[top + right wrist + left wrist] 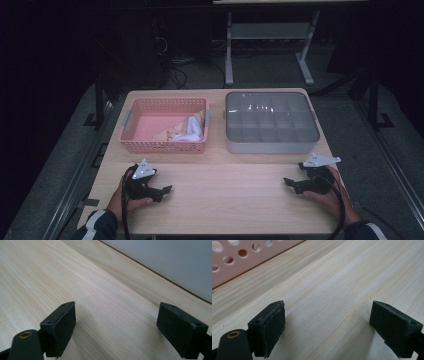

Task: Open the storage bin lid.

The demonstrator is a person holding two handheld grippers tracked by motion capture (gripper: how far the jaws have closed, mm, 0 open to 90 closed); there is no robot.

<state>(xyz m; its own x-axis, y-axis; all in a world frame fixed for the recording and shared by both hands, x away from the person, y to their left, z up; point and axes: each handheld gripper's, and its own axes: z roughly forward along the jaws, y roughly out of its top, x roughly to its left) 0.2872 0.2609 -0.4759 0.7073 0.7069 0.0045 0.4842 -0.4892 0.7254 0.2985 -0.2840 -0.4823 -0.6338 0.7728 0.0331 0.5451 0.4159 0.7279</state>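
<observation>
A pink perforated basket [135, 142] stands at the back left of the wooden table [225, 190], with pale cloth items [184, 131] bunched in its right half. Beside it, at the back right, sits a grey compartment box [272, 145] under a clear lid. My left gripper [166, 190] rests low on the table near the front left, pointing right, open with nothing between its pads [270, 327]. At the front right, my right gripper [289, 182] points left, open and empty as well. The basket wall [242, 257] shows in the left gripper view, the box wall [170, 262] in the right gripper view.
A bare stretch of tabletop lies between the two grippers. Beyond the far table edge, the dark floor holds a metal stand [267, 45] and cables [175, 70]. Metal rails [100, 105] run along both sides of the table.
</observation>
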